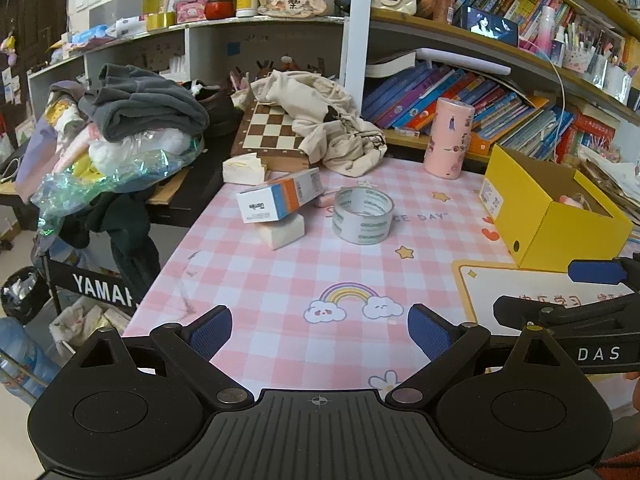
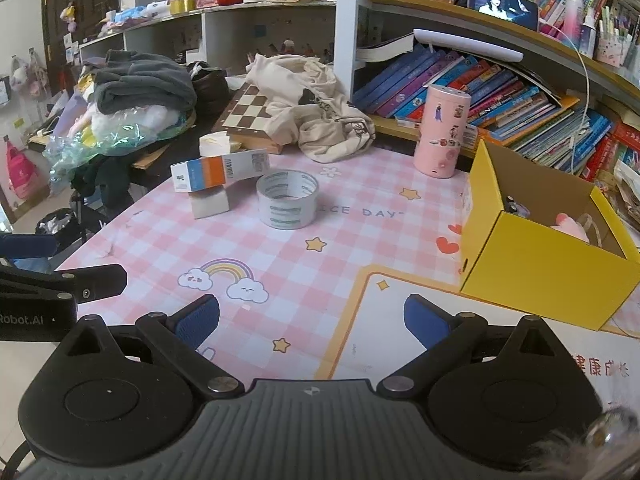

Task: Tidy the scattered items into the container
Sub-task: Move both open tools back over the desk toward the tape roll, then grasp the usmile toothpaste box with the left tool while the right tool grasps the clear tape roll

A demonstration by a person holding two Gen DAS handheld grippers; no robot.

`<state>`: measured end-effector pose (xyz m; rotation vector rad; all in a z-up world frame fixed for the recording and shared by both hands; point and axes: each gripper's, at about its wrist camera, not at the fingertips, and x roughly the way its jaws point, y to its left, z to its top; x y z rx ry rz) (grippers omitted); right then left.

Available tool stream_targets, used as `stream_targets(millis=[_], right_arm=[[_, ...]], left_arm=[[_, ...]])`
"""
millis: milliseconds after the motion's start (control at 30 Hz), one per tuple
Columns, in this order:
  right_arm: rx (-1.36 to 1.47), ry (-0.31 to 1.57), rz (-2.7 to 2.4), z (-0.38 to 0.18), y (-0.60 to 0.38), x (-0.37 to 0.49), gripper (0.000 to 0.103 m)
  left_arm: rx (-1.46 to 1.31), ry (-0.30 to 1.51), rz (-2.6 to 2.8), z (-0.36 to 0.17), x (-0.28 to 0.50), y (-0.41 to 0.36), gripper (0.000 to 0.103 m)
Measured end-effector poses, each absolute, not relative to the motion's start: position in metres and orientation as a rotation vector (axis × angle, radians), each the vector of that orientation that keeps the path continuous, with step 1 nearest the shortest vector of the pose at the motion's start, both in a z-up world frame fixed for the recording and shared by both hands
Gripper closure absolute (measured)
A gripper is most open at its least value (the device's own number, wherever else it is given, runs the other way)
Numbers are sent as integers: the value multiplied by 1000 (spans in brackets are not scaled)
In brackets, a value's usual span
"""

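Right now I am holding both grippers low over the near edge of the pink checked table mat (image 1: pixel 280 280), and neither one is carrying anything. My left gripper (image 1: pixel 320 332) is standing with its blue pads wide apart over the rainbow print, and my right gripper (image 2: pixel 312 320) is likewise spread, hovering near the yellow box (image 2: pixel 540 264), which is sitting open at the right of the mat.

Judging by how things lie, I am between pickups. Something pink is already lying inside the box, along with a small dark object I cannot identify. Three loose things are still waiting out on the mat: the roll of clear tape (image 1: pixel 363 216), standing on its side in the middle; the orange and blue carton (image 1: pixel 280 198), just left of the tape and tilted, its near end resting on a white block (image 1: pixel 282 232) beneath it. The pink tumbler (image 1: pixel 448 138) is standing upright at the far side, near the bookshelf; whether it counts as clutter I cannot say.

The tape looks like the natural next target, since it is lying nearest and well clear of the box. I am thinking my left gripper needs to travel forward, straddle one wall of the roll with one pad inside the hole and one outside, then close. The carton may slide off its block if nudged.
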<state>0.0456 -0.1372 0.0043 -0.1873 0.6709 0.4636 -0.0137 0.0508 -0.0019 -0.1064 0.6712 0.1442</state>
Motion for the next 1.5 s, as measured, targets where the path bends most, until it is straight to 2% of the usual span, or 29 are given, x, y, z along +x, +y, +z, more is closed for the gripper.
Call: stream_targets(millis=[767,1500], right_arm=[[-219,721,485,-4,-135,59,3],[-242,821,612,-29,-95,160,3]], left_arm=[[-136,706,145,-13,3,50,6],[-158,754,250,-32,74,83,6]])
